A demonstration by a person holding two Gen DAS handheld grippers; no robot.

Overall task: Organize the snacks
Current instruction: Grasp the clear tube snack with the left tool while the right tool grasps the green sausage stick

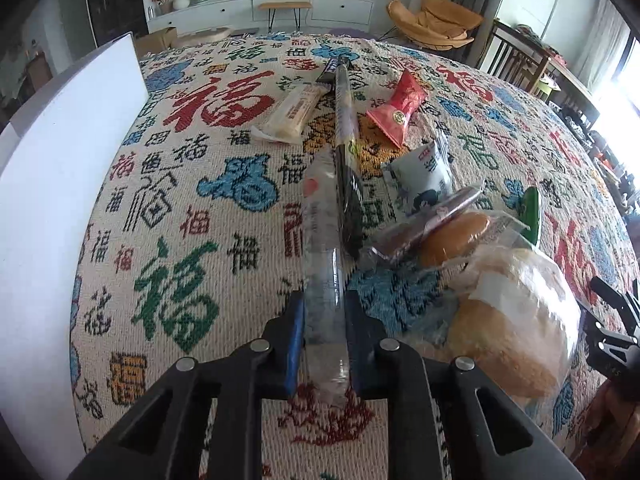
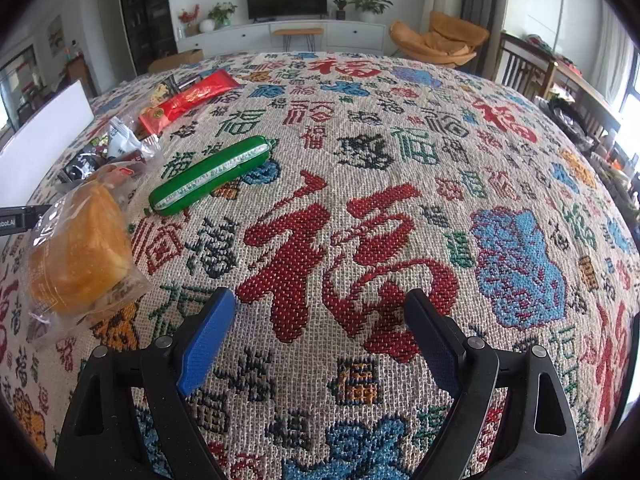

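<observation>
Left wrist view: left claw [image 1: 323, 320] clenched on a long clear-wrapped snack stick [image 1: 322, 264] over the patterned tabletop [image 1: 180, 208], bagged bread [image 1: 516, 316] just right. Right claw [image 2: 320, 320] spread wide, empty; green snack tube [image 2: 212, 174] lies ahead-left.

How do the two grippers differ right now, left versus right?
The left gripper is shut on a long clear-wrapped snack; the right gripper stands open with nothing between its fingers. The left sits by the snack pile, the right over bare patterned cloth. Both point down at the cloth and have blue pads.
</observation>
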